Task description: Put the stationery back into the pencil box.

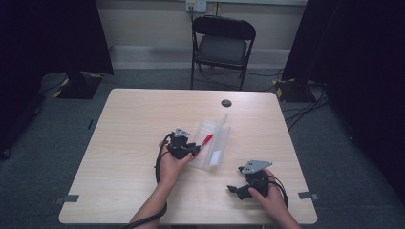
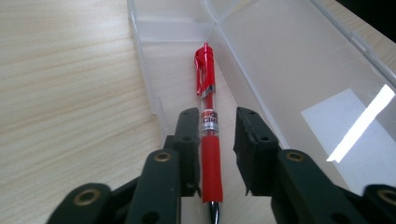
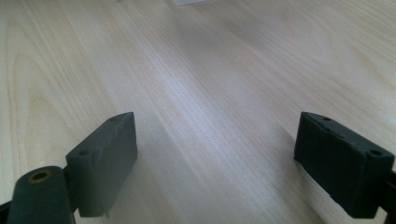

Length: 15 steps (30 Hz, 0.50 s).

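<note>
We see the left gripper [image 2: 212, 140] positioned over the near end of a clear plastic case [image 2: 299, 70] that lies open near the middle of the table [image 1: 129, 124]. A red pen [image 2: 208, 116] lies lengthwise in the case's left half, clip end pointing far. The jaws straddle the pen's grip section: the left jaw touches it, while a narrow gap remains at the right jaw, so the claw is narrow and not yet clamped. In the high view, the right gripper [image 1: 239, 189] rests near the table's near right edge, well apart from the case, with its jaws spread wide above bare wood.
</note>
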Motion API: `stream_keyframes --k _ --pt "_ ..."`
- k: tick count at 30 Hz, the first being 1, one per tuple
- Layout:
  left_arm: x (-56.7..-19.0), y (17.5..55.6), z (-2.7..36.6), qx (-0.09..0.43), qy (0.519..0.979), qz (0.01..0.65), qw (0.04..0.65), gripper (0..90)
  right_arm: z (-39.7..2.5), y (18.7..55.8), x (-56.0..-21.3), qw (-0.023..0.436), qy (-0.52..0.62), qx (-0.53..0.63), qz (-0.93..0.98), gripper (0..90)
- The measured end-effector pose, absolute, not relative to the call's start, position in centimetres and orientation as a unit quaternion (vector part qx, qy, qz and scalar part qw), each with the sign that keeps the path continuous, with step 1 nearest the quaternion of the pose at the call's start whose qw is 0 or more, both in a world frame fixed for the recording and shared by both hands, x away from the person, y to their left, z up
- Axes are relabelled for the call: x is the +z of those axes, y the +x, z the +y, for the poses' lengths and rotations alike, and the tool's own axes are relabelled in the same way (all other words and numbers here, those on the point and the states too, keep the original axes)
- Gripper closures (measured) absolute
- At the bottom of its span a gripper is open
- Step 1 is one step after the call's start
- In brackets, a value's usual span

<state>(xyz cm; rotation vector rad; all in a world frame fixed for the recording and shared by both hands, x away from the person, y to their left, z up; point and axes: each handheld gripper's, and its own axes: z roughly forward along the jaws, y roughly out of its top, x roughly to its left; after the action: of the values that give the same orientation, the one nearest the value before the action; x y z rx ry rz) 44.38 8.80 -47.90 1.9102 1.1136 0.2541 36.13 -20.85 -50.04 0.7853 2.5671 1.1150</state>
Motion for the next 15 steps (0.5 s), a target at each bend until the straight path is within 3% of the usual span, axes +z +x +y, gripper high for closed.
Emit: stream_keyframes --k 8,15 --pt "-47.3 43.8 10.4 0.115 0.775 0.43 0.448 41.8 -20.8 36.1 -50.0 0.117 0.268 0.381 0.877 12.4" --pt "-47.2 43.3 11.8 0.122 0.779 0.427 0.443 34.7 -20.8 36.1 -50.0 0.117 0.268 0.381 0.877 12.4"
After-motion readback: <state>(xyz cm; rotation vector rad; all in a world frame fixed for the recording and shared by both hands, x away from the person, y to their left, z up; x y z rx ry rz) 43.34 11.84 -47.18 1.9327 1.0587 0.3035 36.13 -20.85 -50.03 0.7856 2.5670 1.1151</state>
